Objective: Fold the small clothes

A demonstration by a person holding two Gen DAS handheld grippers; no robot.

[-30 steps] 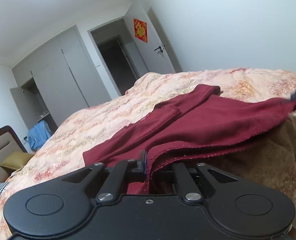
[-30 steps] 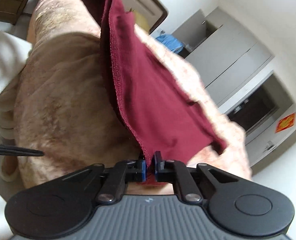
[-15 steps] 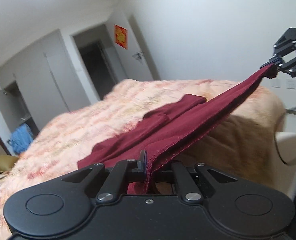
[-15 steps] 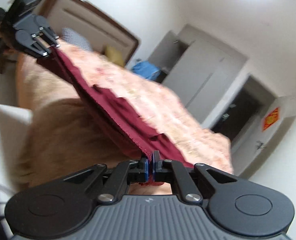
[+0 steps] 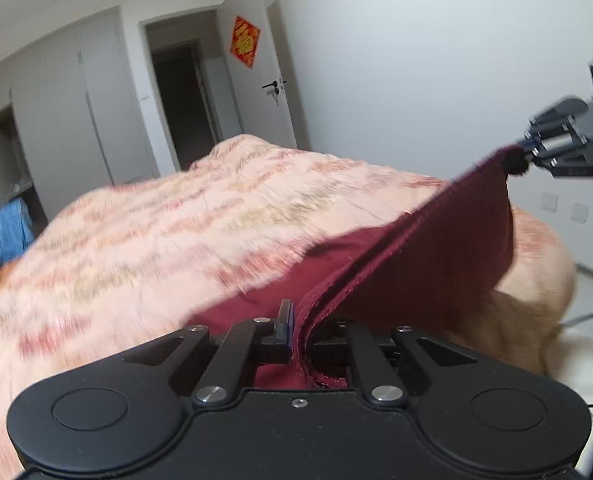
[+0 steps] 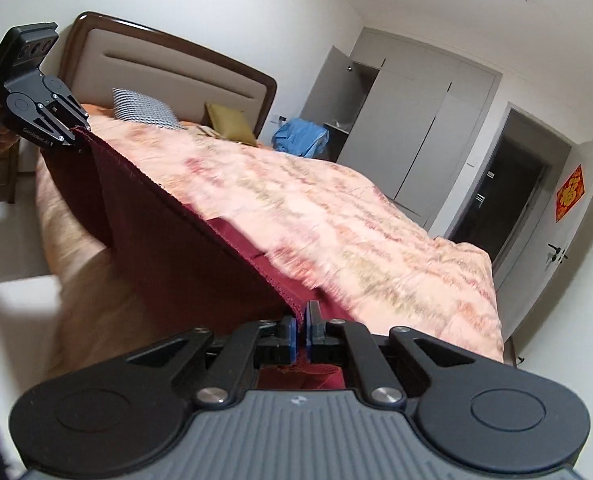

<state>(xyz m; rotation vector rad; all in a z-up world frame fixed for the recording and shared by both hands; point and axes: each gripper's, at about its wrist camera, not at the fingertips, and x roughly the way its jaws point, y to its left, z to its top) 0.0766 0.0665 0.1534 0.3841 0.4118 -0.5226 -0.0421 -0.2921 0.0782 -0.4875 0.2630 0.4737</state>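
Observation:
A dark red garment (image 5: 424, 280) hangs stretched in the air above the near edge of the bed, its hem taut between both grippers. My left gripper (image 5: 296, 320) is shut on one corner of the hem; in the right wrist view it shows at the upper left (image 6: 81, 133). My right gripper (image 6: 301, 322) is shut on the other corner and appears in the left wrist view at the far right (image 5: 522, 152). The red garment (image 6: 168, 240) sags below the hem line, and part of it still lies on the pink bedspread (image 5: 184, 232).
The bed fills the middle, with its headboard (image 6: 176, 64), a checked pillow (image 6: 144, 109) and a yellow cushion (image 6: 232, 123). A blue cloth (image 6: 300, 136) lies by the wardrobe (image 6: 416, 120). A dark open doorway (image 5: 180, 100) lies beyond. White floor runs beside the bed.
Both grippers have risen with the garment's hem, lifting most of it off the bed. The cloth now hangs taut between them instead of lying draped over the bed edge.

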